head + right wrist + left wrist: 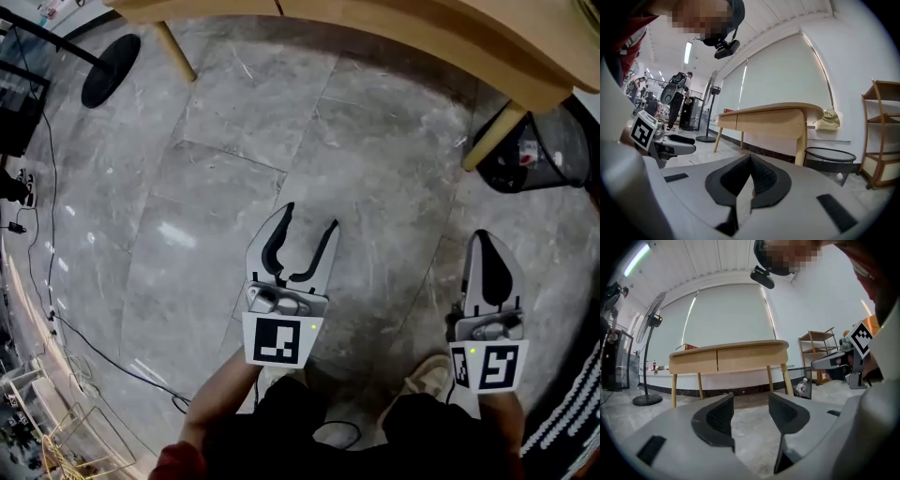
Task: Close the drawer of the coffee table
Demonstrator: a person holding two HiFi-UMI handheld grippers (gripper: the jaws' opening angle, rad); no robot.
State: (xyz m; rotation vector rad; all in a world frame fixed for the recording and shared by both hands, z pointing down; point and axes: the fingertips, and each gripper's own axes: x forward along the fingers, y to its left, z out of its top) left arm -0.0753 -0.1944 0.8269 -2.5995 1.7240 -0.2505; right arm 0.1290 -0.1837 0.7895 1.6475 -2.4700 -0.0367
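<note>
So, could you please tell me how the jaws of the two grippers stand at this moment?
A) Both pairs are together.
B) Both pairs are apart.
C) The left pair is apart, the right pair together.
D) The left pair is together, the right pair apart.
C: the left gripper shows a clear empty gap between its jaws, while the right gripper has its jaws pressed together on nothing.

The head view looks steeply down on the floor, with the table edge along its top. The left gripper view sits low and faces the table's front squarely from well back. The right gripper view, equally low, takes it obliquely from the right end. All three share the table and the wire bin.
</note>
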